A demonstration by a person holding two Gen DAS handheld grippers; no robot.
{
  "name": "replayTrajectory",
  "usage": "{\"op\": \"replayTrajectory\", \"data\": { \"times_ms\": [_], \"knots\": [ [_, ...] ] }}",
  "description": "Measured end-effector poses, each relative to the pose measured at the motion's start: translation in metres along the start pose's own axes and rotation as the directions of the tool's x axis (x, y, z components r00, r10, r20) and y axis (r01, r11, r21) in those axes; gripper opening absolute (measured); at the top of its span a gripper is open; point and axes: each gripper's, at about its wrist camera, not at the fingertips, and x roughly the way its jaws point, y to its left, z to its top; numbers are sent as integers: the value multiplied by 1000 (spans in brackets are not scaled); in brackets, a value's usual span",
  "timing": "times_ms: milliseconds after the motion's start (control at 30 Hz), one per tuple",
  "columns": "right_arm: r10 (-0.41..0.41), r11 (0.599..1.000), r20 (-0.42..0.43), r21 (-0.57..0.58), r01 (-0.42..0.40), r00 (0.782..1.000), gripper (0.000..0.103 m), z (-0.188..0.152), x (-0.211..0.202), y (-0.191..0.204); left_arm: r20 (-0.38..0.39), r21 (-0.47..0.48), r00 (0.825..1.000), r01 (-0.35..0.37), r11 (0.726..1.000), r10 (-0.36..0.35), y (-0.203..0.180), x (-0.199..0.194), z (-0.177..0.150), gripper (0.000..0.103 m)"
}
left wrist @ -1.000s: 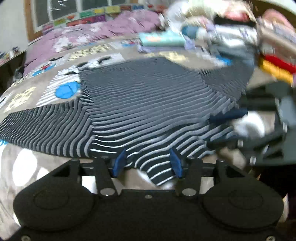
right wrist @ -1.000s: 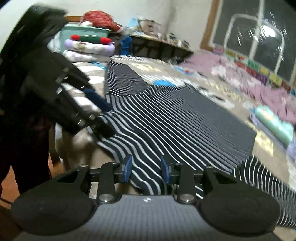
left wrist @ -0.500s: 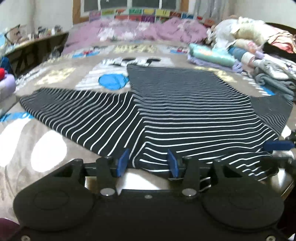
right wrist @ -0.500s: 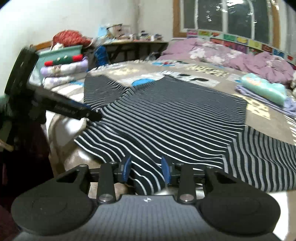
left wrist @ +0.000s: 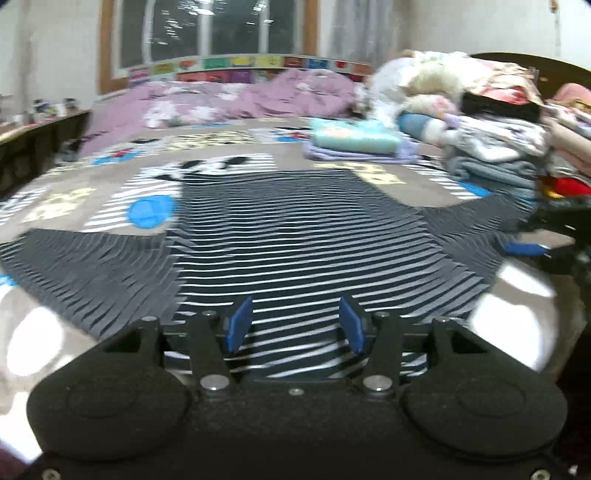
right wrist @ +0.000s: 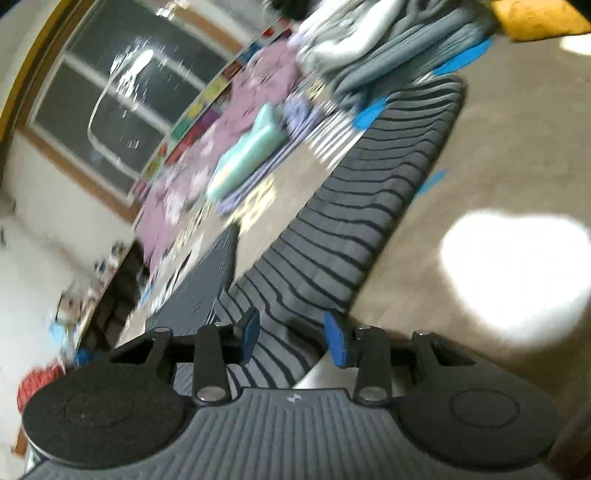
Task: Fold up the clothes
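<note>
My left claw (left wrist: 295, 325) is hanging low over the near edge of the black top with thin white stripes (left wrist: 306, 236). Its two blue pads are standing apart, about half way open, and nothing is pinched between them. The striped cloth is only lying under the gap.

The striped top is lying flat on the bed with the brown cartoon blanket (left wrist: 74, 192). Its body is in the middle and one sleeve is sticking out to each side. The top's bottom edge is the part nearest to me.

My right claw (right wrist: 291, 338) is tipped over on its side (so the whole room is looking slanted in its view). Its jaws are opening right now. One sleeve of the striped top (right wrist: 354, 221) is running away from it across the blanket, and the end of that sleeve is sitting between the blue pads (right wrist: 338, 343). I am not seeing the pads squeezing it. In my left view this right claw (left wrist: 524, 249) is showing at the far right, just beside the sleeve tip.

Farther back, a folded mint green cloth (left wrist: 354, 136) is lying on a folded pale purple cloth (left wrist: 362, 155). A big pile of mixed clothes (left wrist: 491, 140) is sitting at the right side of the bed. A crumpled purple flowery quilt (left wrist: 240, 99) is lying under the dark window (left wrist: 210, 33).
</note>
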Motion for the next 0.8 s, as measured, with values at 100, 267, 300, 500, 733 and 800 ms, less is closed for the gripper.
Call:
{"op": "replayTrajectory", "data": {
  "times_ms": [100,267,300,500,733,800],
  "knots": [
    [24,995,47,95,-29,999,41,14,7,-22,6,144,996,85,986,-87,-42,4,5,51],
    [20,984,107,172,-38,994,31,37,22,-50,-18,400,981,182,898,-191,-122,25,15,51],
    [9,984,110,176,-28,994,22,41,25,-53,-24,434,980,188,881,-197,-136,33,18,51],
    [-106,981,225,182,65,968,40,54,6,-62,-105,447,966,260,856,-238,-181,99,48,51],
    [-118,985,240,148,84,964,58,67,4,-72,-129,542,975,223,810,-182,-215,124,39,40],
    [-132,986,240,135,102,962,58,78,4,-75,-95,607,984,178,774,-151,-221,117,31,40]
  ]
}}
